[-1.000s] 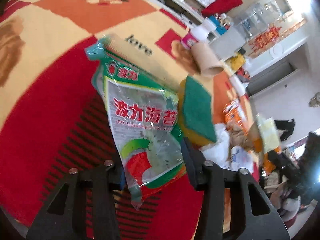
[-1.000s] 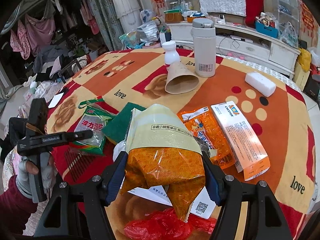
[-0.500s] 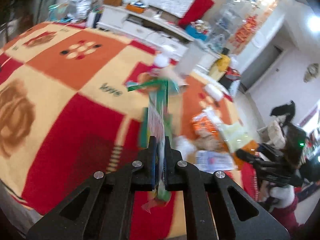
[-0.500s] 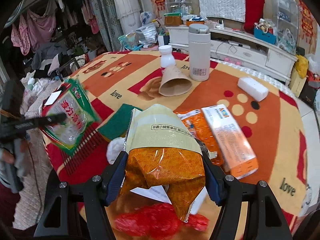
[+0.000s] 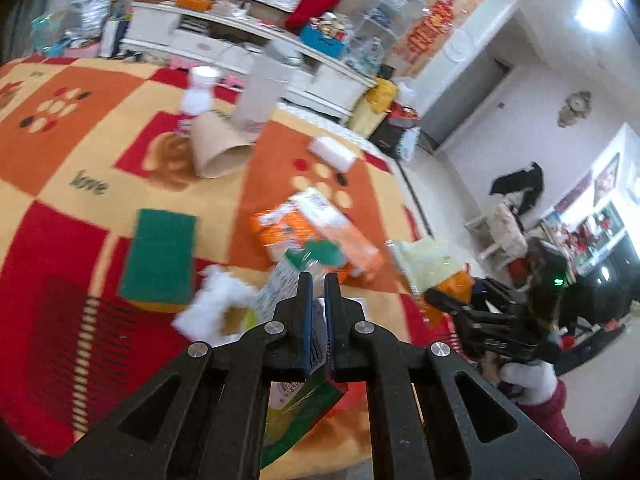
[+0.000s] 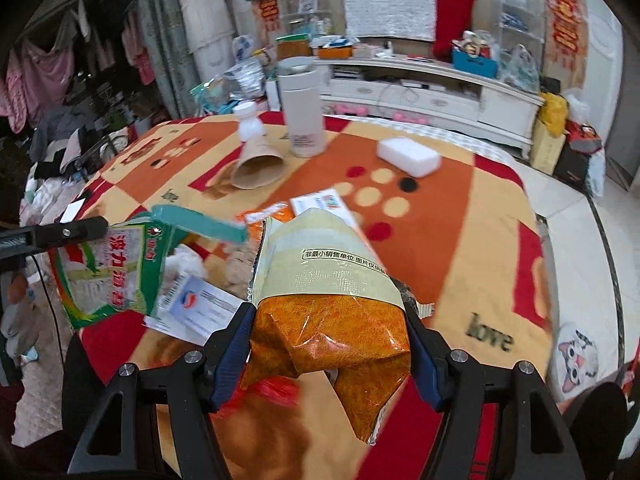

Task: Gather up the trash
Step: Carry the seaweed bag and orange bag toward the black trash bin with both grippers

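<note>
My left gripper (image 5: 315, 278) is shut on a green seaweed snack wrapper (image 5: 280, 292), which I see edge-on above the patterned blanket (image 5: 60, 216). In the right wrist view the same wrapper (image 6: 112, 272) hangs from the left gripper (image 6: 98, 225) at the left edge. My right gripper (image 6: 330, 344) is shut on an orange and pale yellow snack bag (image 6: 332, 320) that fills the gap between its blue pads. From the left wrist view that bag (image 5: 432, 264) and the right gripper (image 5: 452, 300) show at the right, off the table edge.
On the blanket lie a paper cup (image 6: 260, 164), a white bottle (image 6: 248, 124), a white flask (image 6: 302, 112), a white block (image 6: 408, 156), a green sponge (image 5: 160, 252), an orange packet (image 5: 280, 228), a box (image 5: 332, 220), tissue (image 5: 212, 308), a leaflet (image 6: 196, 308) and red plastic (image 6: 272, 390).
The left gripper closed on the green wrapper, lifted it off the blanket and carried it right, toward the right gripper. The right gripper shifted right with its bag.
</note>
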Demonstrator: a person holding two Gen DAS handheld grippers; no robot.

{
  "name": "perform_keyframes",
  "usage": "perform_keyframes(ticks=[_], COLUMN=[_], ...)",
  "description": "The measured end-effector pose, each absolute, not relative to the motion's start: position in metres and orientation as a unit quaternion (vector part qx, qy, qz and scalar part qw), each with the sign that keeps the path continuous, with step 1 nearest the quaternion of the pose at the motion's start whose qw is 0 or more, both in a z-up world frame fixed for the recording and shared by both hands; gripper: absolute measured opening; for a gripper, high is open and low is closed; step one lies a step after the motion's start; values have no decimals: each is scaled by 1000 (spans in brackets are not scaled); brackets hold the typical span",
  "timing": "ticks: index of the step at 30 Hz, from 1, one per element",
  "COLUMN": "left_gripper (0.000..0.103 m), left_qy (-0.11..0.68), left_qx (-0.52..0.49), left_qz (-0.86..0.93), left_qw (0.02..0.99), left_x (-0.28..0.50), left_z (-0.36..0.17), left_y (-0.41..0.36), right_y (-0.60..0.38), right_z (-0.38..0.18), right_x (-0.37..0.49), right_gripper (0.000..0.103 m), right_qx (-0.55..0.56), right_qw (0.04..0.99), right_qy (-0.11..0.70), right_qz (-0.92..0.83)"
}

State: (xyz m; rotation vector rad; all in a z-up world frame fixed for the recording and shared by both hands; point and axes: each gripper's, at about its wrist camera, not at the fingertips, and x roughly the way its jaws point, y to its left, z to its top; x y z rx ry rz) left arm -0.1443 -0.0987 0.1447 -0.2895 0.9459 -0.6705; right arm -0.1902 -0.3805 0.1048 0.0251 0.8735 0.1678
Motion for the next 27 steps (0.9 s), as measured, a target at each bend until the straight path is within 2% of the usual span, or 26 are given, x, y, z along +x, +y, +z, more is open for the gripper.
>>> perform_keyframes(ticks=[10,17,18,19,20,22,24,27], left_gripper=[3,6,10,22,43,59,59,66], left_qy=[432,469,474,477,478,485,495,508], left_qx=[-106,-94,-89,-82,-76,-78,-88,-75], left_qz=[-405,-383,-375,-367,-360,-352,-352,-356], left_qw=[799,790,792,795,797,797,789,781], left_x=[-151,-150,-152,-156,-161,-172,-183,-204], left_z=[172,152,148,145,142,136,129,118], left_y=[-203,-184,-180,-173,-164,-148,-133,-121], right_y=[-454,-478,-477,-476,-475,-469,-463,-455], right_z=[93,87,85,83,82,79,77,75], right_x=[-212,-222,-222,-221,-220,-219,-218,-215], right_gripper=[67,67,67,67,67,67,67,67], right_qx=[36,60,62,63,63,62,57,55], right_qw=[896,896,895,894,893,892,891,889], right_qy=[442,441,442,444,445,448,450,453], right_qz=[16,7,9,11,14,22,30,38])
